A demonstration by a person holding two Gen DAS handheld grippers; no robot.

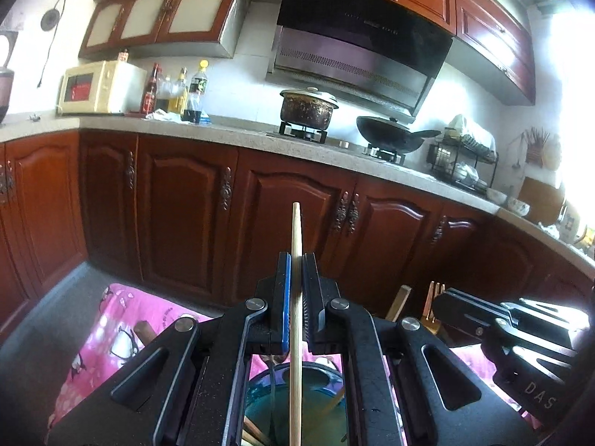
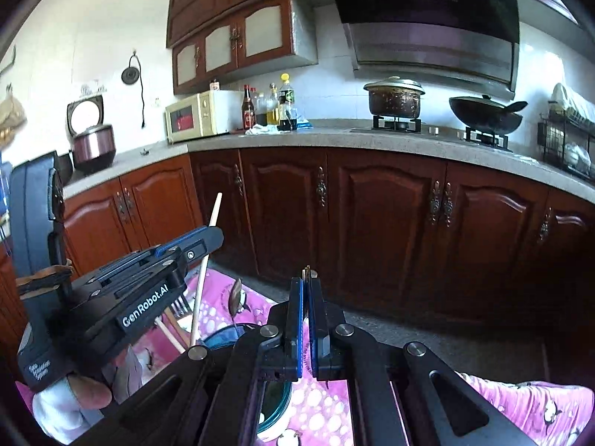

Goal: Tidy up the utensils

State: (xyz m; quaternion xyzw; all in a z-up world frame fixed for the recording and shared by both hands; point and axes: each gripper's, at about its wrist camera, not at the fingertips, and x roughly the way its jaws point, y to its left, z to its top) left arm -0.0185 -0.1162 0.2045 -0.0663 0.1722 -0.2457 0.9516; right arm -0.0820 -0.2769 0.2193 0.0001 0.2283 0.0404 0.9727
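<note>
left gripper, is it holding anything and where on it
Yes. The left gripper is shut on a single wooden chopstick, pinched partway along its length, so one end sticks up above the gripper and the rest runs down below it.

A pale wooden chopstick (image 1: 296, 245) is seen between black jaws lined with blue pads (image 1: 285, 297). Below, a cloth (image 1: 122, 319) in bright pink is patterned with white spots and penguins. A teal-rimmed bowl (image 2: 277, 405) is glimpsed. Reddish-brown cabinets (image 2: 386, 223) are topped by a speckled grey counter (image 2: 334, 137); the microwave (image 2: 197, 115) is cream.
</note>
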